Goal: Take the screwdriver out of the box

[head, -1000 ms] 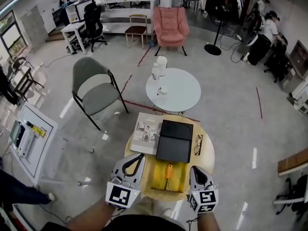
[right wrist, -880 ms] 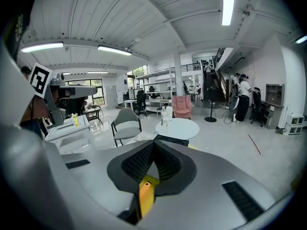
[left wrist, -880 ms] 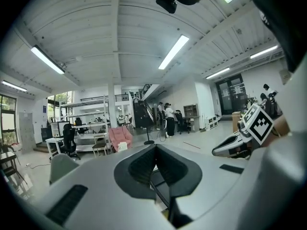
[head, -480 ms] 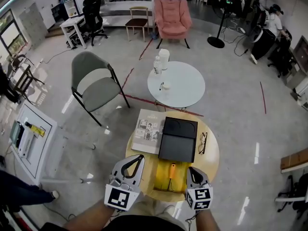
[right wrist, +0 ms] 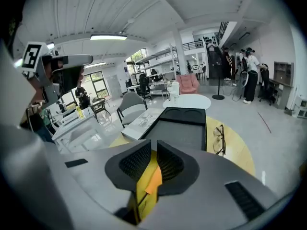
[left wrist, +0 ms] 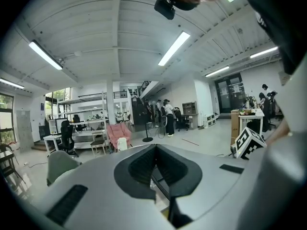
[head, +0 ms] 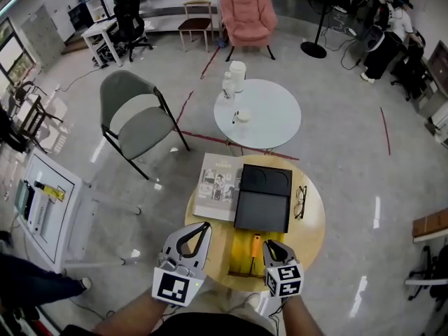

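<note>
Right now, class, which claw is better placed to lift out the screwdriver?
Right. The right claw hangs over the yellow box, its jaws just opening, with the screwdriver lined up in their gap, ungripped. The left claw sits shut beside the box.

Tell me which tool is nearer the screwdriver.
The right tool: at the yellow box, its jaws have just been opening, the screwdriver's orange handle seen through their gap, ungripped. The left tool hangs beside the box.

grey floor (head: 343,117) holds pink armchair (head: 247,9), grey chair (head: 143,133), white round table (head: 271,121).
</note>
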